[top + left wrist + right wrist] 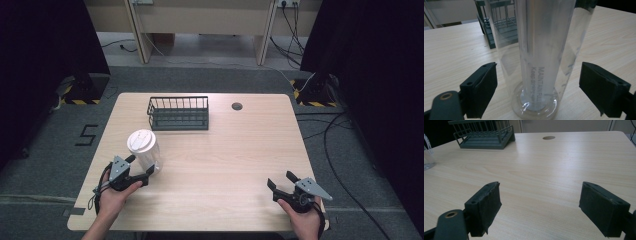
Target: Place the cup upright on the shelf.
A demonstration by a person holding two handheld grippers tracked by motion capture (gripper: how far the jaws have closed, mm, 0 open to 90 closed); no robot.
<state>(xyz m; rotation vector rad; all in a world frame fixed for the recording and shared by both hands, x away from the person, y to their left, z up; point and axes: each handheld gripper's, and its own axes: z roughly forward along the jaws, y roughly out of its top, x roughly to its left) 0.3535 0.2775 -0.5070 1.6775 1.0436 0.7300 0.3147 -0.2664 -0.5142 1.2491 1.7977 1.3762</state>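
Observation:
A clear plastic tumbler [145, 152] with a white lid stands upright on the left half of the wooden table [225, 160]. My left gripper [141, 167] is open, its jaws on either side of the tumbler's base. In the left gripper view the tumbler [541, 57] rises between the two black pads [482, 87], with a gap on each side. My right gripper [284, 182] is open near the table's front right, and its pads [485, 205] have nothing between them. The tumbler's base [427, 161] shows at the left edge of the right gripper view.
A dark wire basket [178, 113] sits at the back centre of the table, also seen behind the tumbler [499, 25] and far off [484, 135]. A round cable hole [237, 106] lies to its right. Black stands and cables are on the floor around the table.

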